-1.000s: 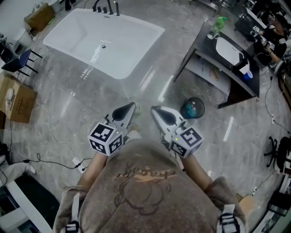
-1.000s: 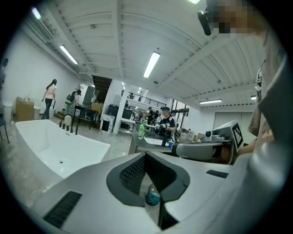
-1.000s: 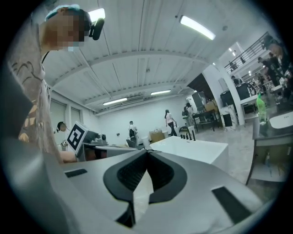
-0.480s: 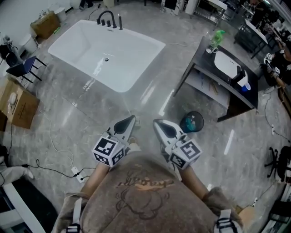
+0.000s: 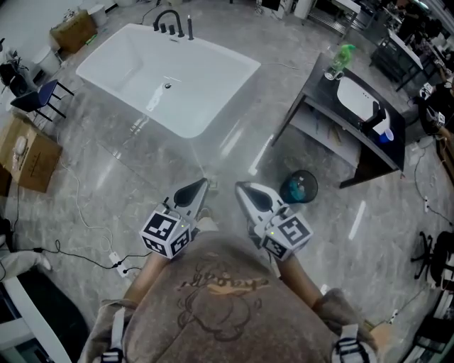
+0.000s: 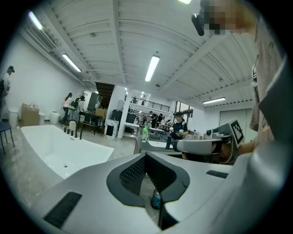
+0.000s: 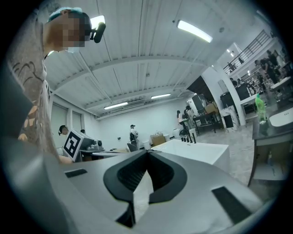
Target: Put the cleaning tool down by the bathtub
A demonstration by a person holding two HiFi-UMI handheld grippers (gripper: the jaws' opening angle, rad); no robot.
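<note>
No cleaning tool can be made out in either gripper. The white bathtub [image 5: 170, 74] stands on the grey floor ahead and to the left, also seen as a white tub [image 6: 55, 151] in the left gripper view and a white block [image 7: 197, 151] in the right one. My left gripper [image 5: 201, 186] and right gripper [image 5: 242, 188] are held side by side in front of my body, tips pointing toward the tub. Both are shut with nothing between the jaws [image 6: 146, 154] [image 7: 147, 151]. A round teal bin [image 5: 299, 186] stands on the floor just right of the right gripper.
A dark vanity table [image 5: 333, 106] with a white basin [image 5: 358, 88] and a green bottle [image 5: 340, 57] stands to the right. A black faucet [image 5: 170, 21] rises at the tub's far end. A cardboard box [image 5: 25, 152], a blue chair [image 5: 32, 96] and floor cables [image 5: 117, 259] lie left. People stand far off.
The head view has shifted slightly, so the tub sits a little differently in the frame. Both grippers stay shut and empty in front of the body.
</note>
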